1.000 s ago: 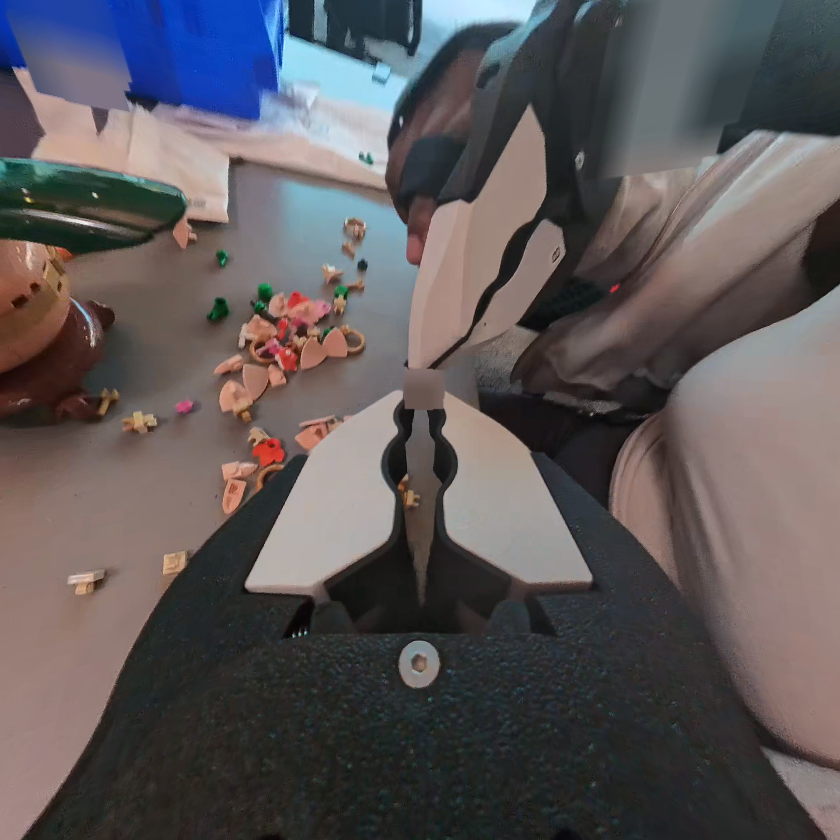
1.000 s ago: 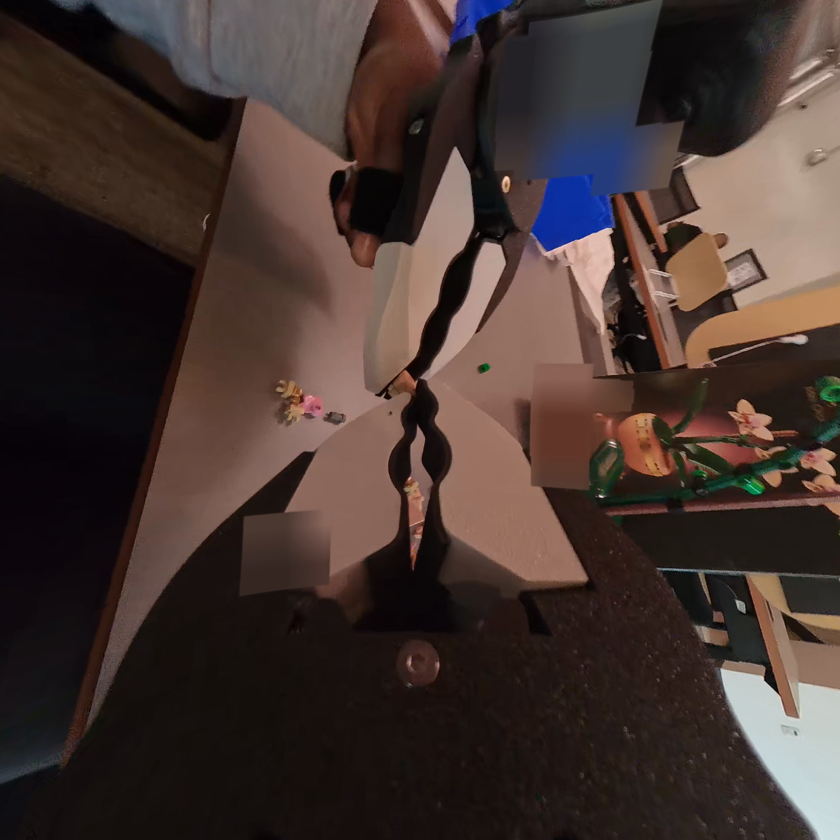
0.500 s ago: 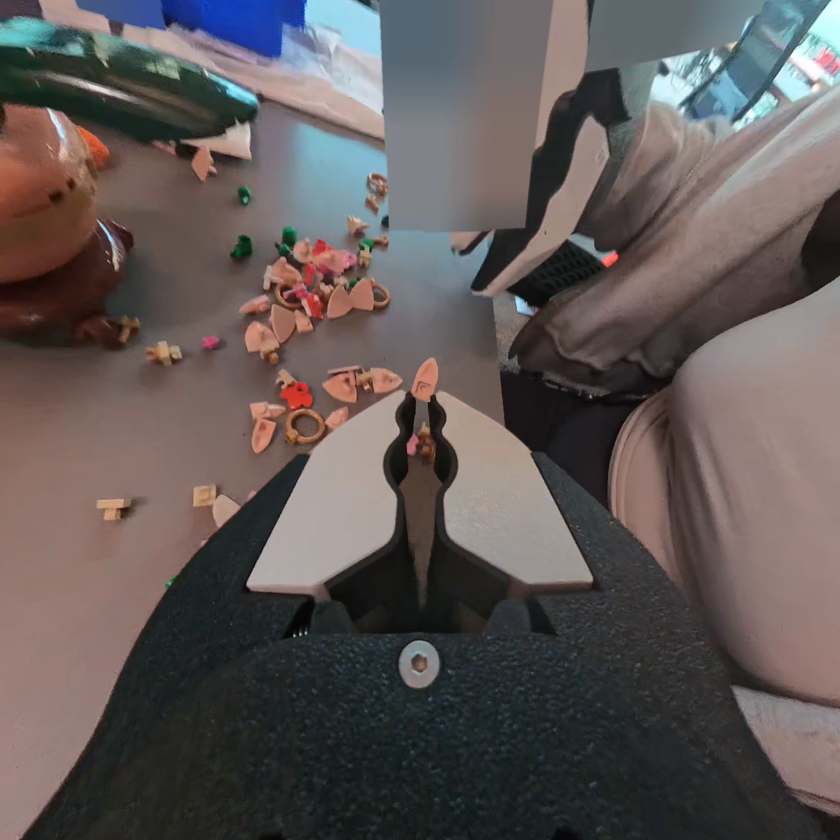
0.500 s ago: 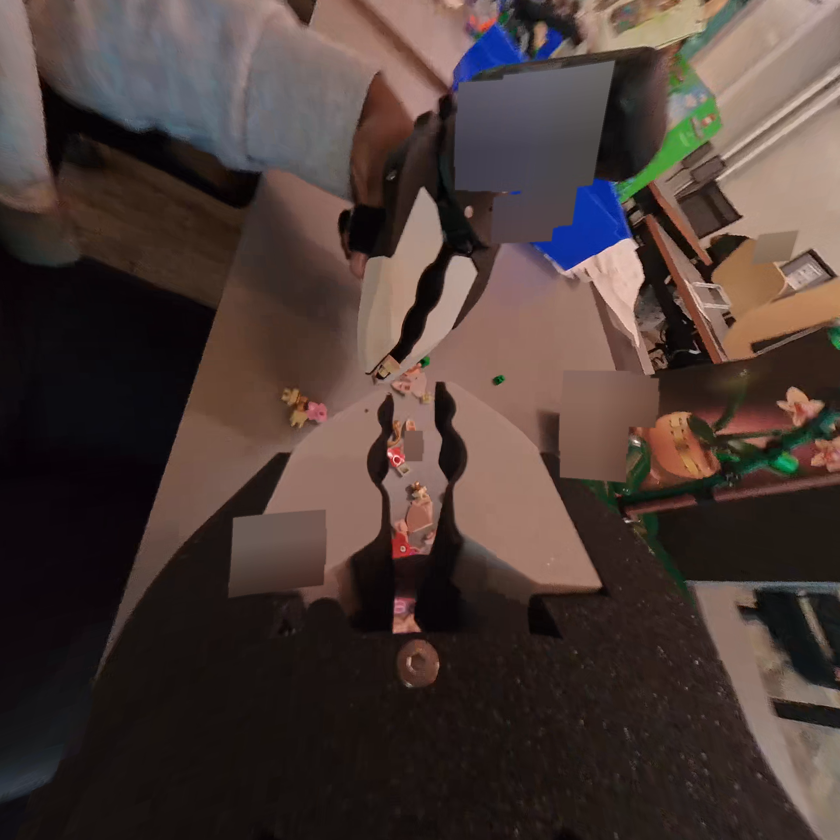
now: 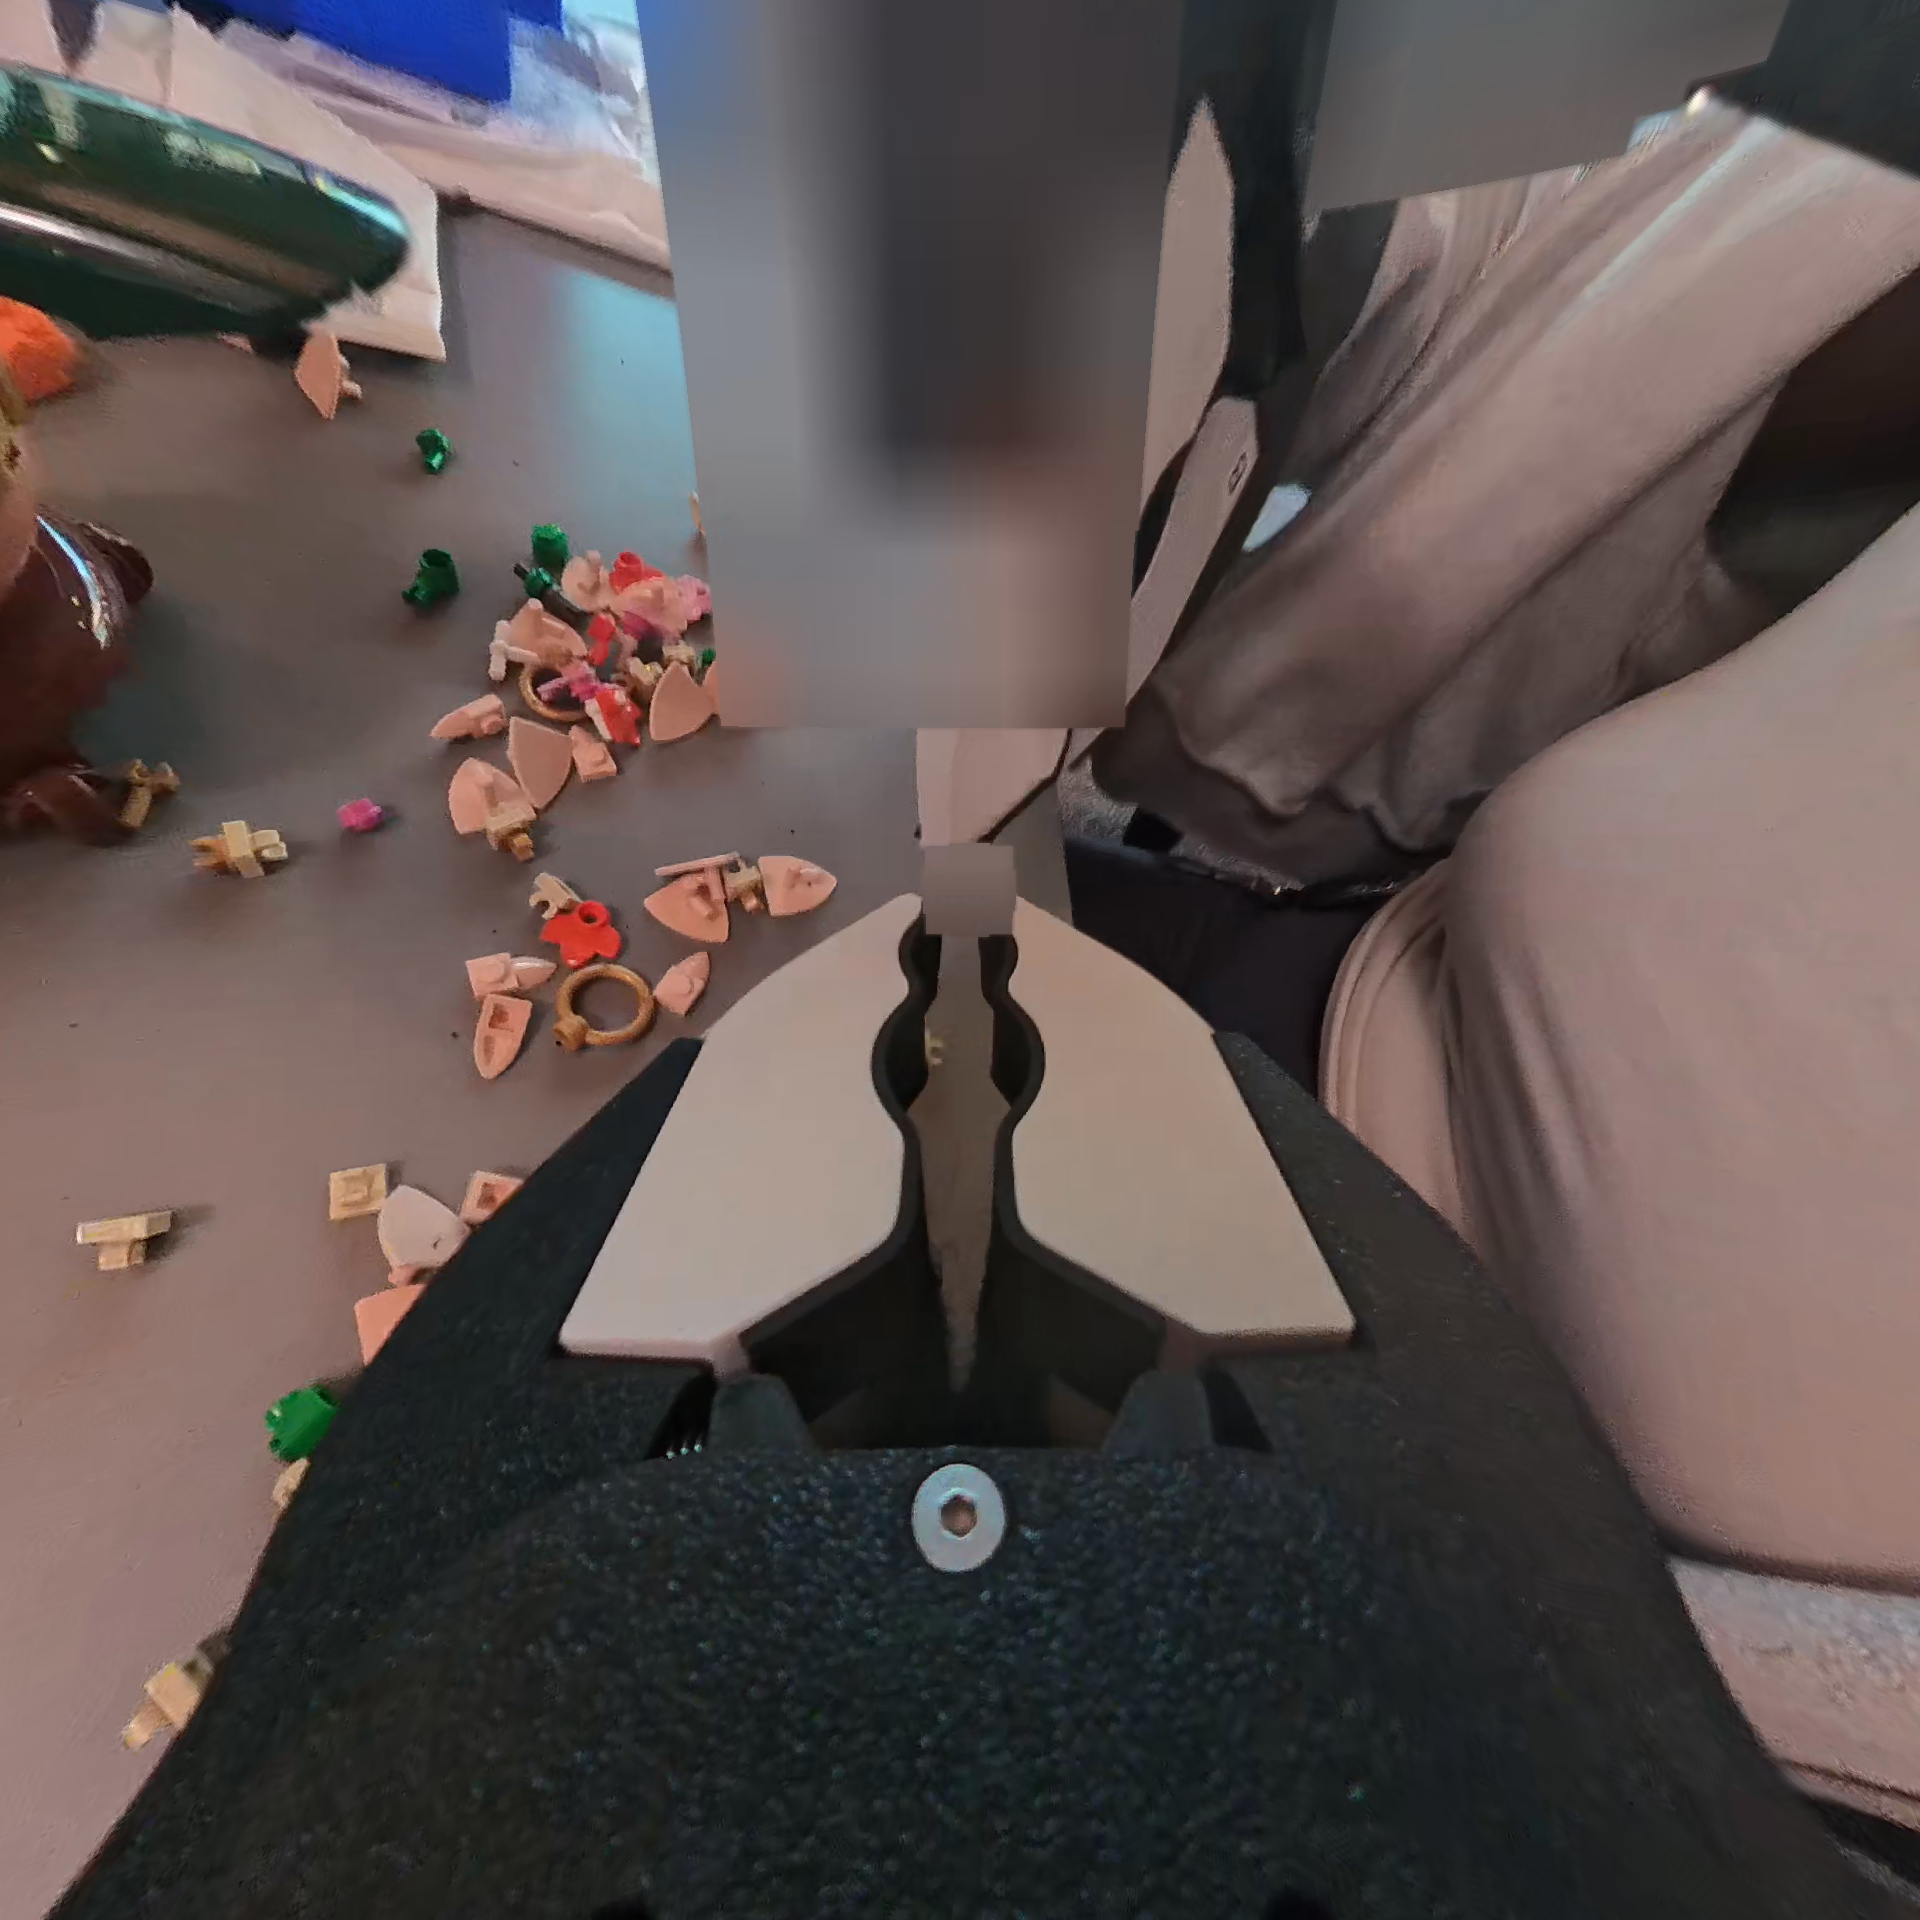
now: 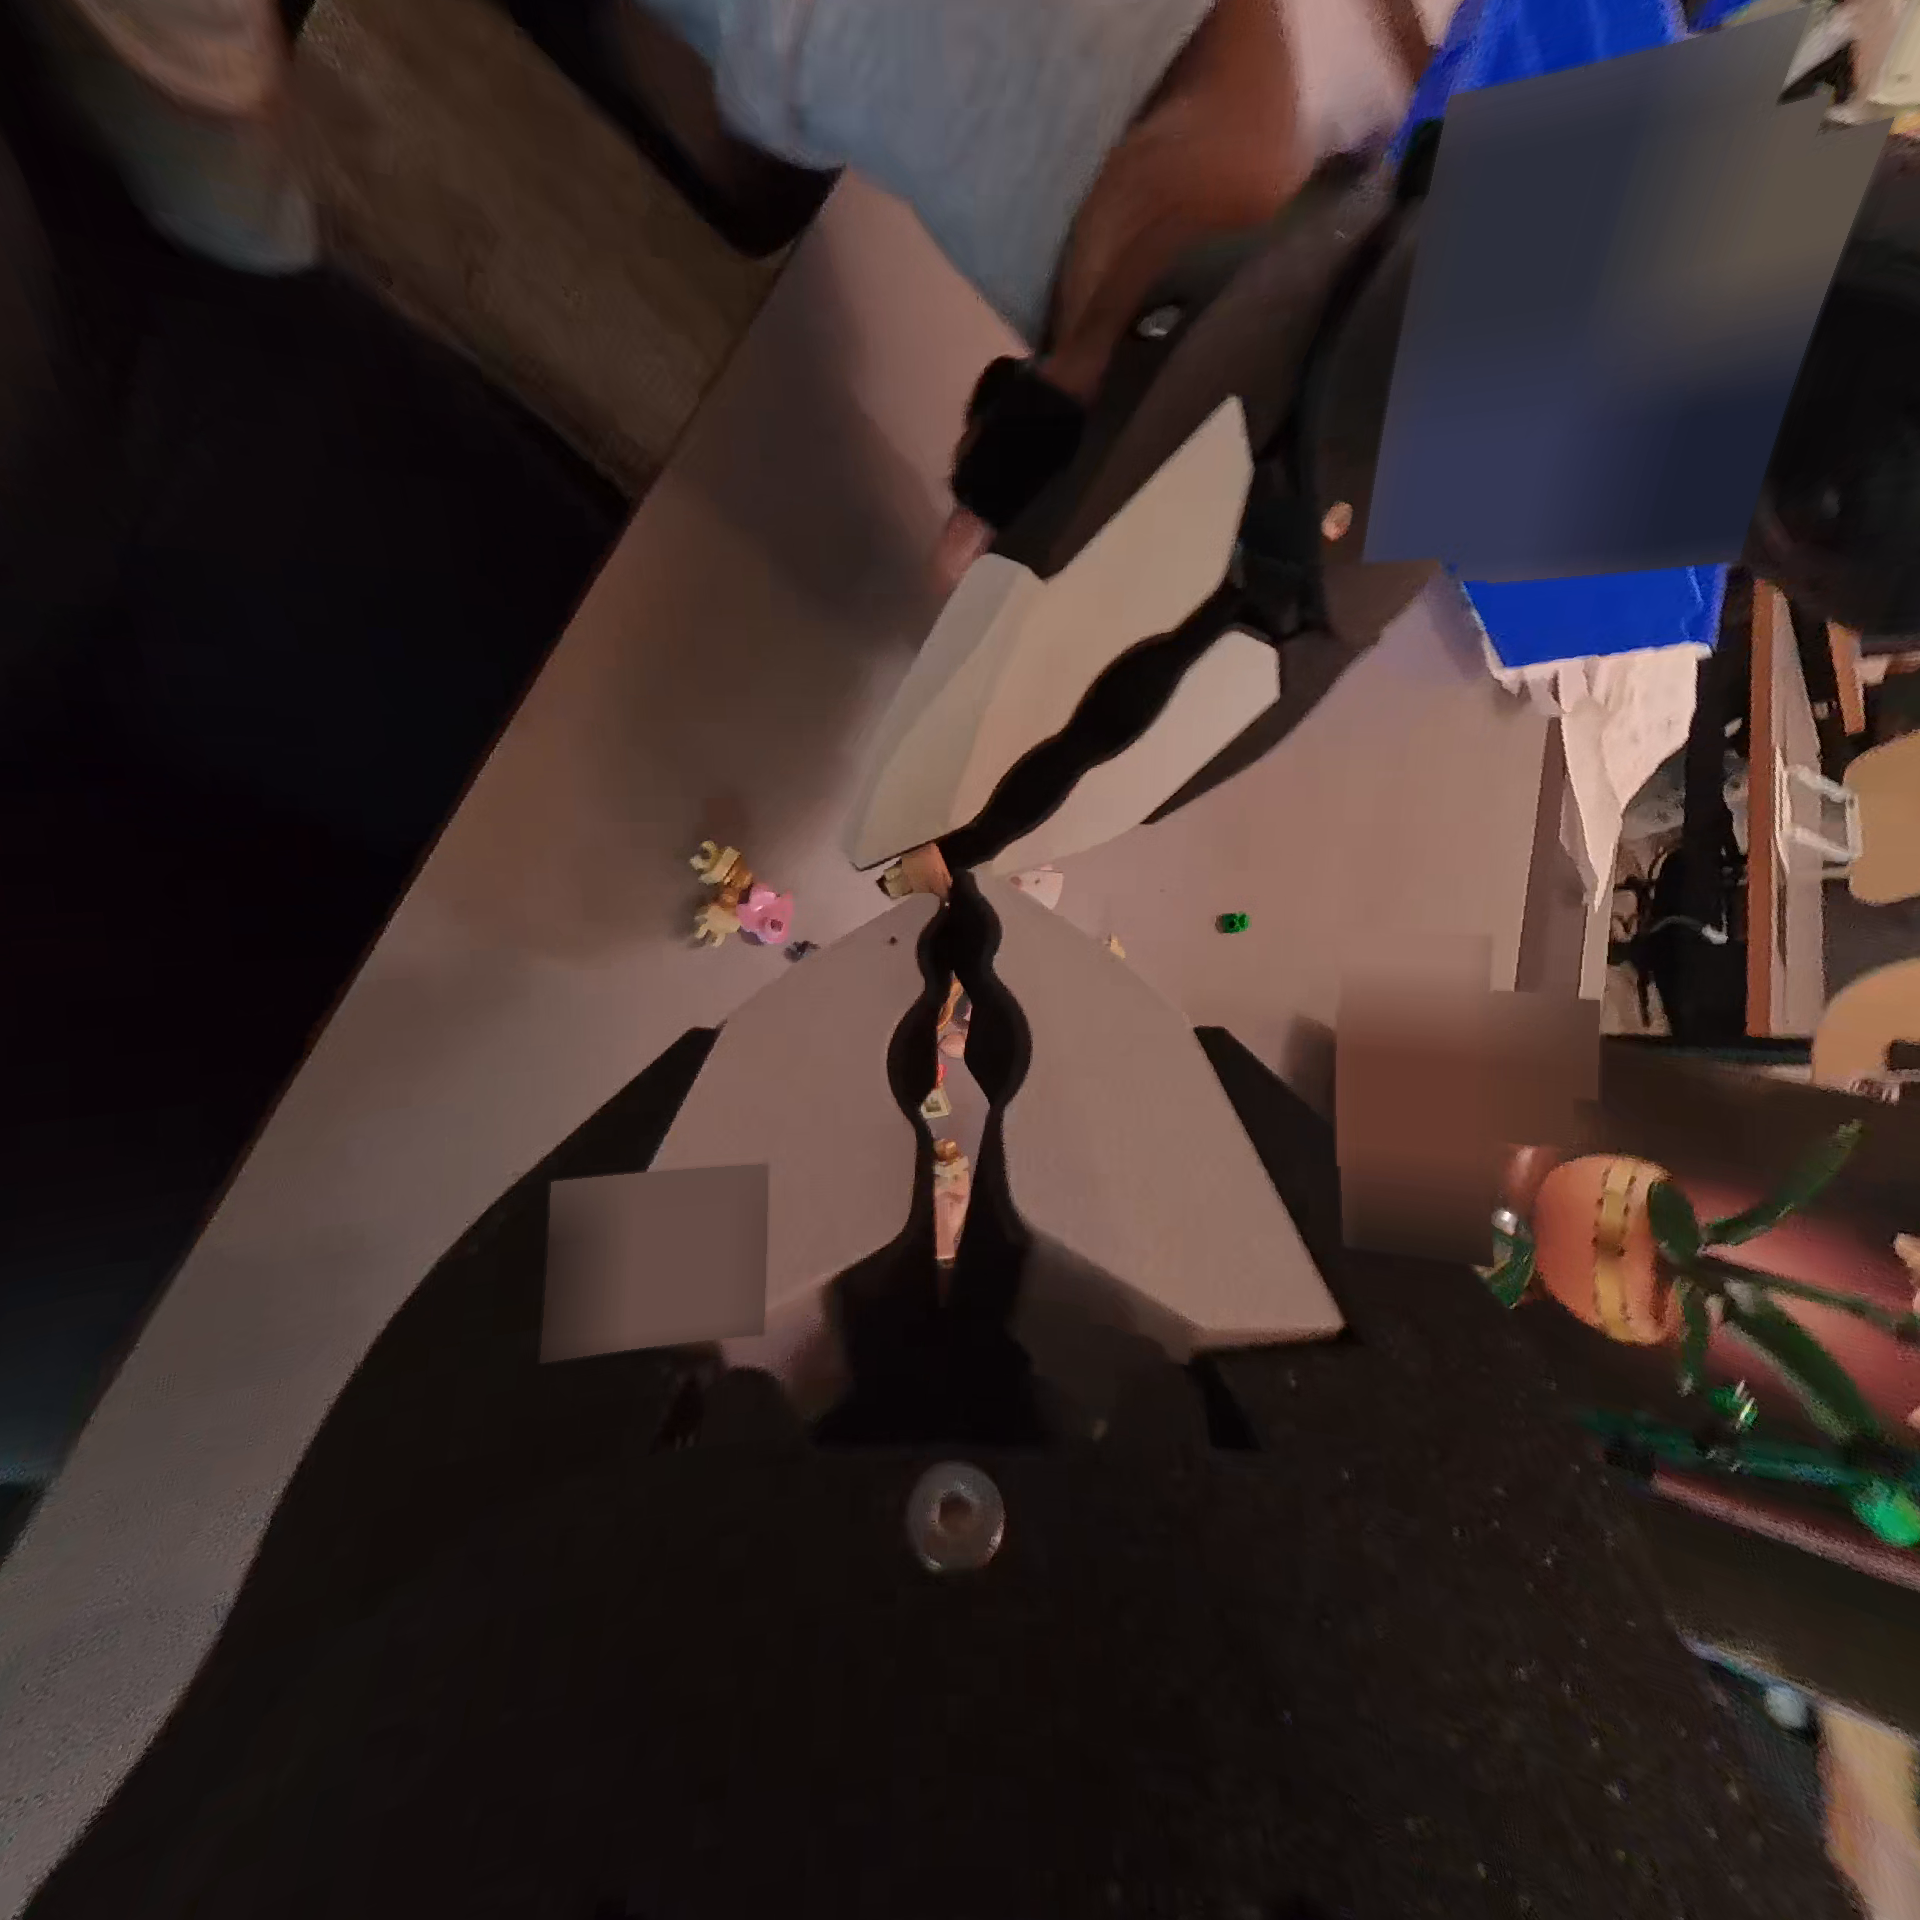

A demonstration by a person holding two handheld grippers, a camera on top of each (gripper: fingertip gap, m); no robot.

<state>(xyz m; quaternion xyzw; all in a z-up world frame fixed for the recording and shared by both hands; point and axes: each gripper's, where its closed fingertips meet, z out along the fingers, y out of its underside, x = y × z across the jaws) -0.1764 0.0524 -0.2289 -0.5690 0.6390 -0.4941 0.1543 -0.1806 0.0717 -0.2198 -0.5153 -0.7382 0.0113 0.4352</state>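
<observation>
My left gripper (image 5: 966, 920) is shut on a small pink-tan petal piece; a mosaic patch hides the piece in the left wrist view. It shows in the right wrist view (image 6: 916, 878) at the left gripper's tips (image 6: 935, 868). My right gripper (image 6: 958, 904) is shut, its tips meeting the left gripper's tips at that piece. I cannot tell whether it pinches the piece. In the left wrist view the right gripper (image 5: 982, 800) comes down from above, mostly behind a patch. Both are held above the grey table (image 5: 208, 1039) near its edge.
Several loose pink, tan, red and green small pieces (image 5: 582, 665) and a gold ring (image 5: 603, 1003) lie on the table to the left. A brown pot (image 5: 52, 644) with a green leaf (image 5: 187, 208) stands at far left. A box (image 6: 1662, 1268) is at right. A person's sleeve (image 5: 1558, 520) is close. Both grippers' tips are close together, under 4 cm apart.
My right gripper, open half a second ago, has shut and come back tip to tip with the left gripper. The left gripper still holds the petal piece.
</observation>
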